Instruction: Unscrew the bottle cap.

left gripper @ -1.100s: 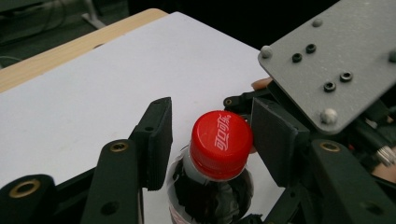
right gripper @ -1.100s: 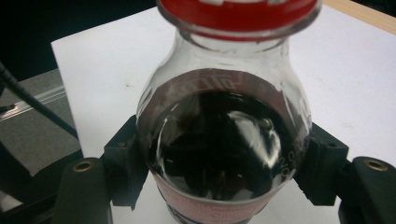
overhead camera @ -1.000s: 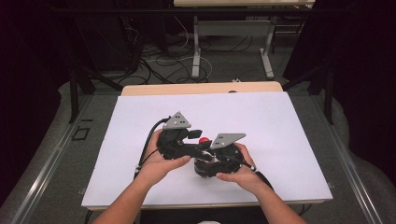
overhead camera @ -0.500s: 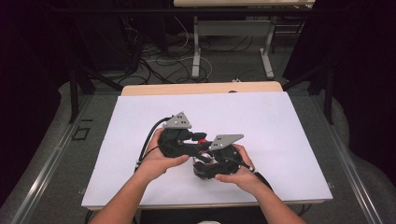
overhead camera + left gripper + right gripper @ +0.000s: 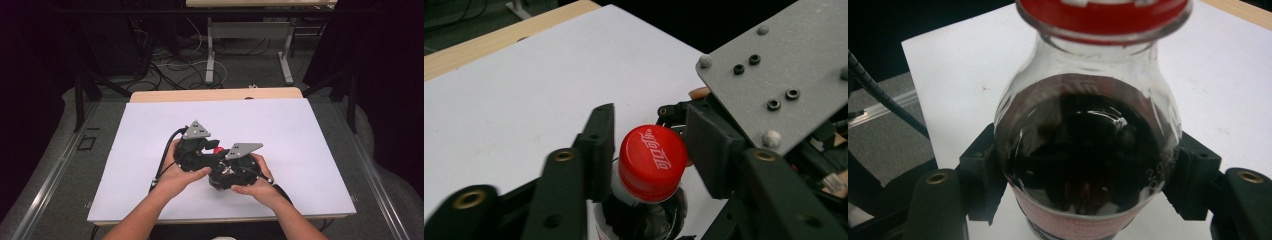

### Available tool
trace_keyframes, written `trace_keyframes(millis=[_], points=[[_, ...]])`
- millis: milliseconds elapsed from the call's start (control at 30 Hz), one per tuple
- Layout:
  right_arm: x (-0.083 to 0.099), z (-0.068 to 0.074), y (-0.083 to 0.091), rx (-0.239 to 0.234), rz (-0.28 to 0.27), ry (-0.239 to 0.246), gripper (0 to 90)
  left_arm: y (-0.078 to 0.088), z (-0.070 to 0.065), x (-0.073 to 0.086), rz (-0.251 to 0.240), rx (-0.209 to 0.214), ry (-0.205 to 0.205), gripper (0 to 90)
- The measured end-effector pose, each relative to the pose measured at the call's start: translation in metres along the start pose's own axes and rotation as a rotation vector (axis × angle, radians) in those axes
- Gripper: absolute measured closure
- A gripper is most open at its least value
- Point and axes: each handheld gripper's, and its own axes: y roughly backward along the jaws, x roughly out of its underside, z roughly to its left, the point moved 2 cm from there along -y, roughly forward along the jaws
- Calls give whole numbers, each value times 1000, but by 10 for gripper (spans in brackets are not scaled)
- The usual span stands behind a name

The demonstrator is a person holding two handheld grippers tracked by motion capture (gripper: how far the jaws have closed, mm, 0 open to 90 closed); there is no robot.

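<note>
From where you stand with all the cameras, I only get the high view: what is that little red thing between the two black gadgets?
Observer: A red cap on a bottle, white lettering on top.
Operator: Anything inside the bottle?
Observer: Dark liquid, seen through the clear shoulder in the right gripper view.
Operator: Which gadget has hold of it?
Observer: The right gripper has a jaw pressed on each side of the body, just above a red label.
Operator: And the other one?
Observer: The left gripper has its jaws either side of the cap; I cannot tell whether they are clamped on it.
</note>
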Motion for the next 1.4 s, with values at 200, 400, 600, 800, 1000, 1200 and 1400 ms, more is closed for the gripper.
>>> trace_keyframes(millis=[200, 400, 600, 800, 1000, 1200, 1400], points=[[-1, 0, 1, -12, 1, 8, 301, 9, 7, 2, -4, 61, -22, 479], [-1, 3, 0, -27, 6, 20, 301, 5, 14, 6, -1, 108, -41, 492], [0, 6, -2, -35, 14, 25, 301, -1, 16, 7, -2, 146, -35, 541], [1, 6, -4, -30, 17, 24, 301, -3, 10, 6, 7, 112, -48, 611], [0, 5, -3, 14, 22, 23, 301, -5, -1, 5, -1, -45, 32, 614], [0, 5, -2, 10, 19, 15, 301, -1, -4, 3, -12, -36, -6, 508], [0, 2, -1, 9, 14, 16, 301, 8, 6, 4, 0, -1, -19, 449]])
